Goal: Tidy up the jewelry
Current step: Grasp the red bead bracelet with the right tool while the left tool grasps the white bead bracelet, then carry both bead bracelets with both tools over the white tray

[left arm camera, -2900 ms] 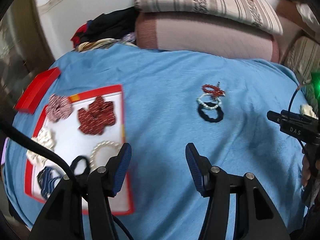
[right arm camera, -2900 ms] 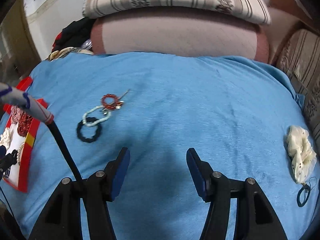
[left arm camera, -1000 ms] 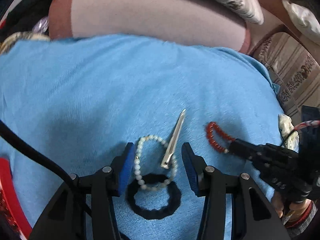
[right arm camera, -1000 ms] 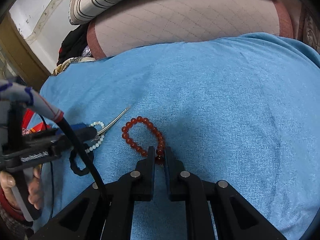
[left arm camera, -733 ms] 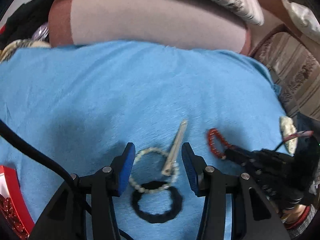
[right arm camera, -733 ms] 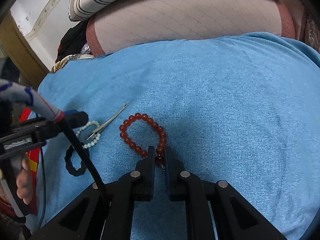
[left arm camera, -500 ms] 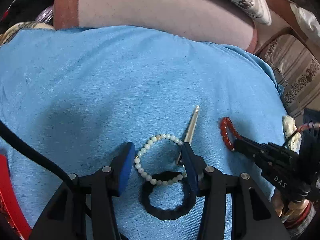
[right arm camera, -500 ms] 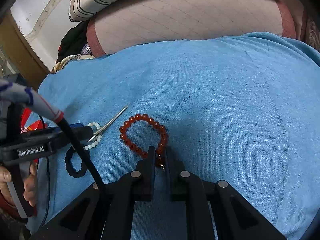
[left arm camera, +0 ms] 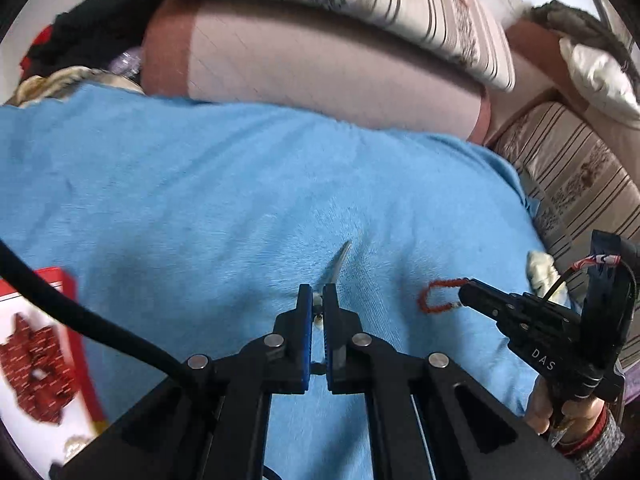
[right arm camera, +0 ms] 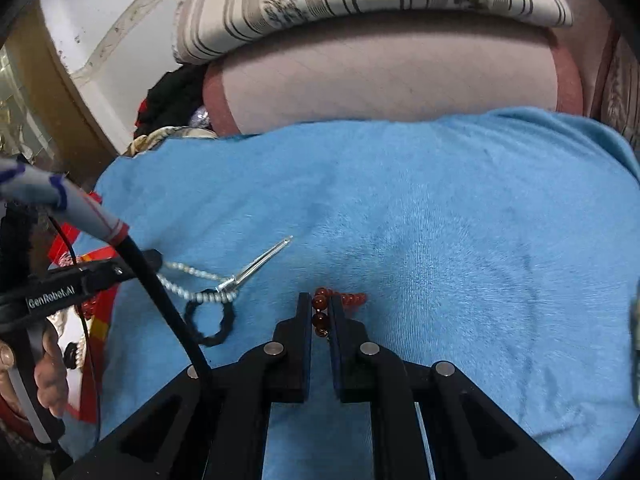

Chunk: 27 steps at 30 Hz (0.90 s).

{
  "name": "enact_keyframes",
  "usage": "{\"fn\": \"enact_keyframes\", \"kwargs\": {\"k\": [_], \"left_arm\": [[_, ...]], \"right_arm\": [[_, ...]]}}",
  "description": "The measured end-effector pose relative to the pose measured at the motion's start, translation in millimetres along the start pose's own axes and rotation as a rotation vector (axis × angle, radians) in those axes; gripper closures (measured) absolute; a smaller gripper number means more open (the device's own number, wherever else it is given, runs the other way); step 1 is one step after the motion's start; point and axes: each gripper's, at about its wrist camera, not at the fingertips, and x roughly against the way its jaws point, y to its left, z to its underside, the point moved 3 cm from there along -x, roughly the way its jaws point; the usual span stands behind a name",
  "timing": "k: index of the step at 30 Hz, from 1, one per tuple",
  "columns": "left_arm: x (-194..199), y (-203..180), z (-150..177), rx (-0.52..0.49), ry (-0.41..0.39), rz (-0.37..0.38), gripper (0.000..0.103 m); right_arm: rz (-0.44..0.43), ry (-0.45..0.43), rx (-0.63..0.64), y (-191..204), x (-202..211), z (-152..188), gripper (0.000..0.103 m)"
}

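Left tongs: your left gripper (left arm camera: 316, 292) has just been closing and its jaws now stand fully together, with a pale bead of the pearl bracelet (right arm camera: 188, 276) pinched between them.
Tray: the red-rimmed tray (left arm camera: 82, 360) sits at the near left with a red scrunchie (left arm camera: 36, 364) already in it. I take it to be where the pieces go.
Pearl strand: it runs taut from your left fingertips rightward to the silver clip (right arm camera: 260, 262). Whether the clip is hooked on the strand or only lying across it, I cannot tell.
Black ring: the black ring (right arm camera: 210, 320) lies on the blue cloth (right arm camera: 440, 220) just under the far end of the strand, touching or overlapping it.
Right tongs: your right gripper (right arm camera: 320, 300) is closed to a narrow gap, with the red bead bracelet (right arm camera: 320, 318) clamped between the pads. The rest of the loop hangs beyond the tips.
Far right: a cream scrunchie (left arm camera: 542, 268) waits on the cloth, well apart from the rest.
Step in hand: both bracelets look gripped and ready to carry, so this reads as the pick-up of two pieces at once.
Next move: carry both leftward to the tray, and take the pearl strand up gently so that it comes free of the clip and ring. If they trail along, shake them loose over the cloth before you set down.
Release: open each pair only once its bracelet is inside the rim.
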Motion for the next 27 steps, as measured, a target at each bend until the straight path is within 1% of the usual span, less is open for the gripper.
{"fn": "enact_keyframes", "kwargs": {"k": [4, 7, 9, 10, 14, 18, 23, 27], "left_arm": [[36.9, 9.1, 3.7, 0.020, -0.049, -0.021, 0.099], [72.5, 19.2, 11.3, 0.025, -0.095, -0.046, 0.099], [100.7, 27.6, 18.3, 0.030, -0.125, -0.057, 0.099], [108.8, 30.8, 21.2, 0.031, -0.132, -0.063, 0.098], [151.0, 61.8, 35.4, 0.055, -0.163, -0.115, 0.098], [181.2, 99.9, 49.2, 0.096, -0.179, -0.166, 0.098], [203.0, 153.7, 66.6, 0.160, -0.179, -0.227, 0.098], [203.2, 193.2, 81.1, 0.218, -0.159, -0.253, 0.098]], "right_arm": [[0.000, -0.019, 0.026, 16.9, 22.1, 0.6, 0.095], [-0.009, -0.026, 0.051, 34.2, 31.8, 0.6, 0.095], [-0.020, -0.031, 0.079, 52.6, 38.9, 1.0, 0.095], [-0.026, -0.031, 0.090, 60.4, 39.3, 0.4, 0.095], [-0.068, -0.031, 0.152, 107.1, 44.2, 2.9, 0.095], [-0.136, -0.012, 0.222, 167.5, 39.2, 6.2, 0.095], [-0.212, 0.037, 0.301, 246.7, 13.8, 14.5, 0.095], [-0.266, 0.091, 0.346, 301.4, -14.9, 25.4, 0.095]]}}
